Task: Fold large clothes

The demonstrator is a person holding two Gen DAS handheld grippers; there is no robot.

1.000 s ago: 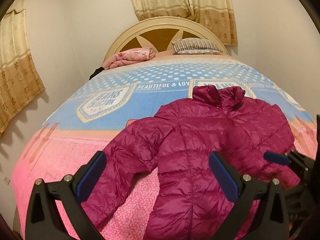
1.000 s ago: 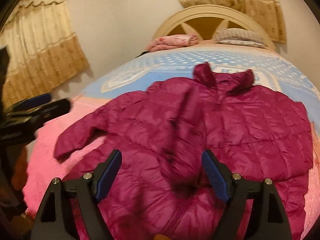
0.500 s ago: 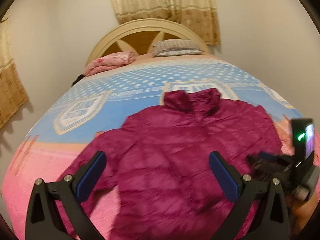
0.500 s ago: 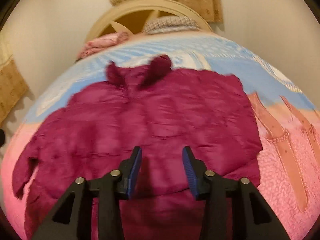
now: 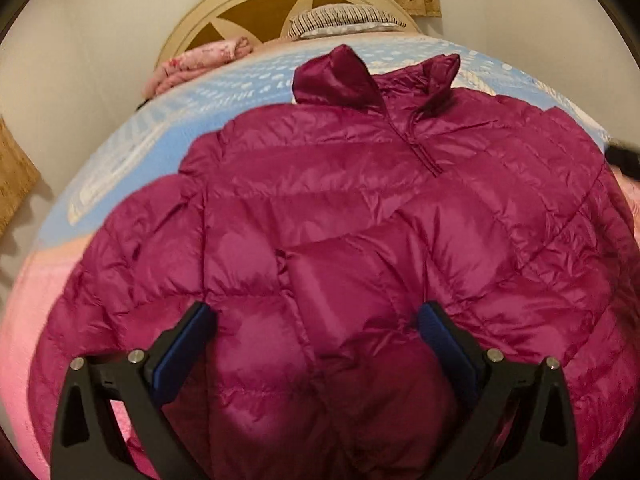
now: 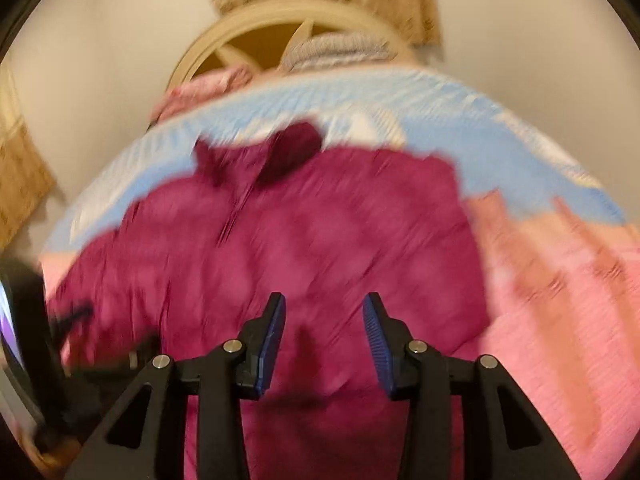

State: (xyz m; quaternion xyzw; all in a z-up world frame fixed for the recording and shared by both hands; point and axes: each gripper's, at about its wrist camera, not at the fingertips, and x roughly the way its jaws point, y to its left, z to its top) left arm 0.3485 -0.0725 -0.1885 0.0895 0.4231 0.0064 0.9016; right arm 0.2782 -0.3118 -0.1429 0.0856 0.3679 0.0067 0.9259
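Note:
A magenta quilted puffer jacket (image 5: 360,208) lies front up on the bed, collar toward the headboard, sleeves spread. My left gripper (image 5: 316,312) hangs wide open just above the jacket's lower middle, with nothing between its blue pads. In the blurred right wrist view the jacket (image 6: 320,232) fills the centre. My right gripper (image 6: 324,304) stands over its lower right part with the jaws narrowed but apart, and no fabric is pinched between them. The left gripper's black body (image 6: 60,340) shows at that view's left edge.
The bed cover (image 5: 132,148) is blue toward the headboard and pink (image 6: 560,300) toward the foot. A striped pillow (image 5: 340,20) and a folded pink blanket (image 5: 200,60) lie by the cream headboard (image 5: 260,4). Walls and curtains stand close on both sides.
My left gripper has come down and closer to the jacket, which now fills its view. My right gripper's jaws have narrowed and it has swung toward the jacket's right side.

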